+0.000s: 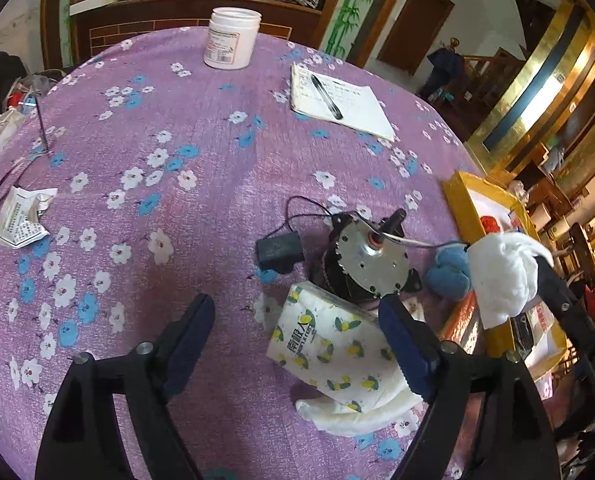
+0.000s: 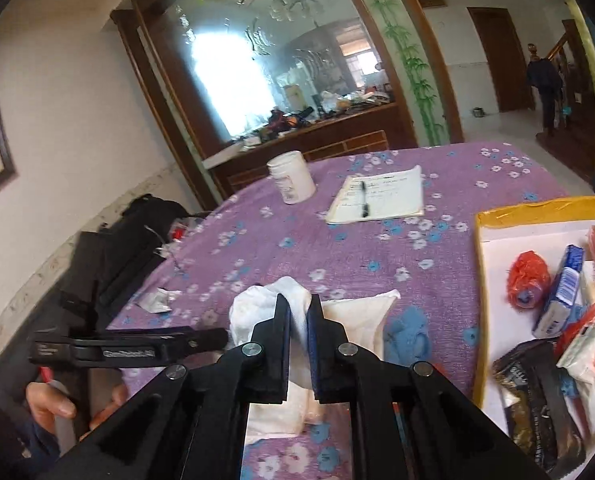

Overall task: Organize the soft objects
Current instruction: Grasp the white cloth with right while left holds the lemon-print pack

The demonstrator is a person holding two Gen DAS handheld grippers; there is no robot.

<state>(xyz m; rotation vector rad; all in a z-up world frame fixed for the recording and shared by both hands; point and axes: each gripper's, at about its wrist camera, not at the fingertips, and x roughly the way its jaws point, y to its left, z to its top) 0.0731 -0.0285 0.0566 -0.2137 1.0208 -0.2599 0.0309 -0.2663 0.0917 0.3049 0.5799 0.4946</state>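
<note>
So our right gripper (image 2: 298, 312) is clamped tight on the white fluffy cloth (image 1: 501, 276) — it's pinched right between the pads, lifted off the purple tablecloth (image 1: 201, 152) next to the yellow-rimmed box (image 2: 537, 210). Our left gripper (image 1: 297, 316) hangs wide open, gripping nothing — the tissue pack (image 1: 333, 348) sits against its right finger.

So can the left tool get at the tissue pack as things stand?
Probably yes. The left tool is open, and the tissue pack lies just inside its right finger, uncovered. The motor sits close behind it, so little room beyond.
</note>
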